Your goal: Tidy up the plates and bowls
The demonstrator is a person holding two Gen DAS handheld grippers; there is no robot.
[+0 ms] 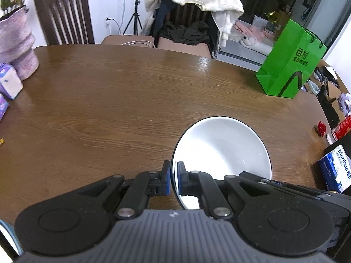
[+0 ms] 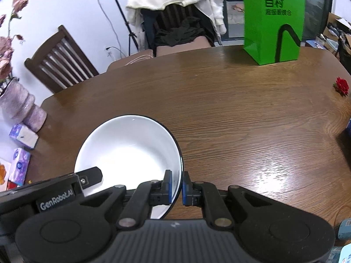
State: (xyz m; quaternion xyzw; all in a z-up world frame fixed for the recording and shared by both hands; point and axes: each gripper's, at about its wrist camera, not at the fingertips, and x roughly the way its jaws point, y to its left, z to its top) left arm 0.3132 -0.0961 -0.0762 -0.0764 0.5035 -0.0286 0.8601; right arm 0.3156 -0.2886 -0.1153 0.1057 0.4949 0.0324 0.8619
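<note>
both claws sit nearest the lens, each clenched on the rim of one white bowl [image 1: 221, 151]. left gripper [image 1: 173, 176] pinches the rim on its own side, right gripper [image 2: 177, 186] pinches the opposite rim, so the bowl hangs between the two. it looks lifted clear of the wooden table [image 1: 131, 100], tilted a little toward the cameras, though the gap under it is hard to judge. bowl is empty, dark edge line, glossy inside.

relative to the bowl: green paper bag [image 2: 274, 22] stands well beyond it at the table's far edge, pink vase [image 2: 22, 105] off to its left, red flower [image 2: 342, 85] far to its right. no plates or other bowls in view, so the stacking target can't be told from here.

judgement: carry step. to do it well, keep both hands moving together at matched height, no twist between them, or the thin rim could slip out of the pads. level the bowl before setting down, release both sides only once it's seated.
</note>
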